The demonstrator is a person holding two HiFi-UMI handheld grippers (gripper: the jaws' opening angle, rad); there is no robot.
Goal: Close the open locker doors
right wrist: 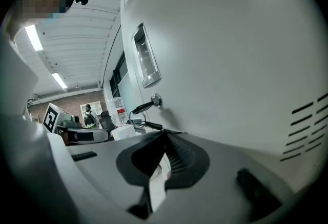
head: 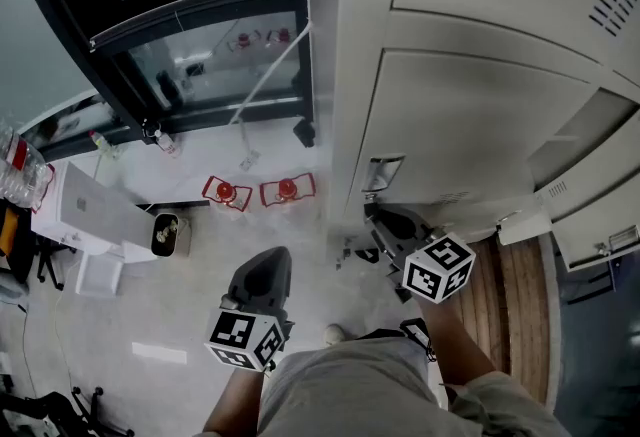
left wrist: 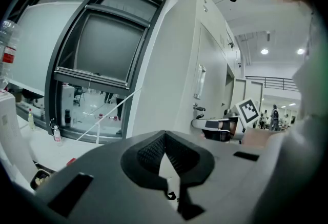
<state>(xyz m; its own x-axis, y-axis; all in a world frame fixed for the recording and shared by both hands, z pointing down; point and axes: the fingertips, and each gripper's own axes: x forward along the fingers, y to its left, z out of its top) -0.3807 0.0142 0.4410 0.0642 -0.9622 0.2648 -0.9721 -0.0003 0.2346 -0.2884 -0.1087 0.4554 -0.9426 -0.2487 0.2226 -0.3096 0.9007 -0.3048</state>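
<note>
My right hand-held gripper [right wrist: 164, 135] has its jaws pressed together on nothing. Its tips are just beside the face of the locker door [head: 470, 125], below the recessed handle [head: 383, 172] and near the key [right wrist: 152, 100] that sticks out of the lock. My left hand-held gripper [left wrist: 164, 133] is likewise pinched closed and empty, over the floor [head: 190, 295] and well apart from the lockers. I cannot tell whether this door is fully home. Further right a dark compartment [head: 590, 130] gapes, and another door [head: 600, 220] below it stands ajar.

I see 3 ways this could go wrong:

1. The door face looks like smooth painted metal. If I push at a slant, the closed tips could skid along it into the key and bend it or knock it round.
2. If I shove too hard, the door may bounce off its frame and swing back out at me, unlatched.
3. The 2 openings at the right sit at the edge of my reach. If I stretch across with only 1 hand-held gripper, I may push near the hinge side, where the door barely moves. I could then take it for closed while it stays ajar.
</note>
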